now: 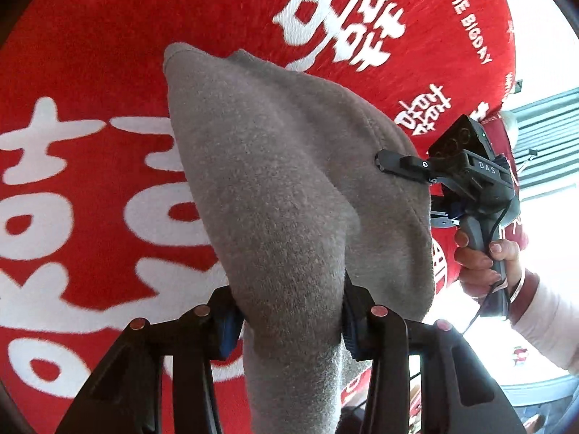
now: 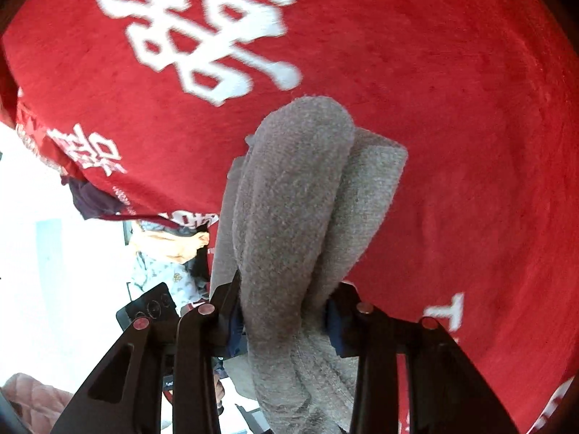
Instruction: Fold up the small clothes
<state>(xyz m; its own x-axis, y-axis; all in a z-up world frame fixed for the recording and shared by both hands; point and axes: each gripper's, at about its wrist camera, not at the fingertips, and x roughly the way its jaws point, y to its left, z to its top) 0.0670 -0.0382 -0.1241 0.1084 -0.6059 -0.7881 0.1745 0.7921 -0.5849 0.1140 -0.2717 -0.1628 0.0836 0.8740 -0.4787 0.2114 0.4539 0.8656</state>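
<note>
Nearest the lens, the left hand-held gripper (image 1: 293,322) is clamped on a bunched fold of a grey fleece garment (image 1: 275,166), its two pads pressing the cloth from either side, while the right hand-held gripper (image 2: 286,316) pinches another gathered part of the same garment (image 2: 300,188). The cloth hangs raised between the two, above a red blanket (image 1: 90,54) with large white characters that covers the surface. Beyond it, a person's hand (image 1: 481,260) grips the right tool's handle at the blanket's edge.

Black hand-held gripper (image 1: 378,162), white sleeve (image 1: 542,325)
</note>
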